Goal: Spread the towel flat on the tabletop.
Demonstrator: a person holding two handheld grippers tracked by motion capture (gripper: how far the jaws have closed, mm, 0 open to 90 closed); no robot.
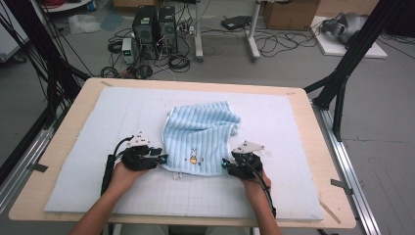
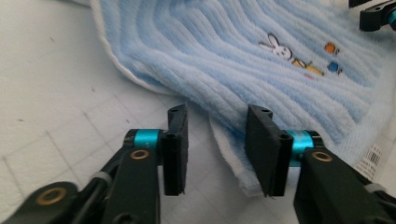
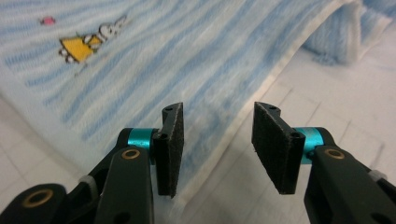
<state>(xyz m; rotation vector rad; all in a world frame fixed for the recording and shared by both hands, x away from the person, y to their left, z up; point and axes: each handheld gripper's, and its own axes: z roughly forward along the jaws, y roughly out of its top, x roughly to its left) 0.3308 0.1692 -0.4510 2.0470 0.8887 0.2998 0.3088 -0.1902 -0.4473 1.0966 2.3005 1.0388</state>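
A light blue ribbed towel (image 1: 198, 134) with a small embroidered rabbit (image 2: 280, 50) lies rumpled on the white gridded mat (image 1: 274, 191). My left gripper (image 1: 161, 159) sits at the towel's near left corner. In the left gripper view (image 2: 215, 149) its jaws stand apart, with the towel's (image 2: 261, 70) white hem lying between them, not pinched. My right gripper (image 1: 226, 165) is at the near right corner. The right gripper view (image 3: 217, 144) shows its pads apart over the towel's (image 3: 163, 60) edge. The towel's far end is bunched into folds.
The mat covers a wooden table (image 1: 323, 147) with a bare rim all round. Black frame posts (image 1: 342, 73) stand at both far corners. Computer towers (image 1: 154, 29), cables and a cardboard box (image 1: 291, 13) sit on the floor beyond the table.
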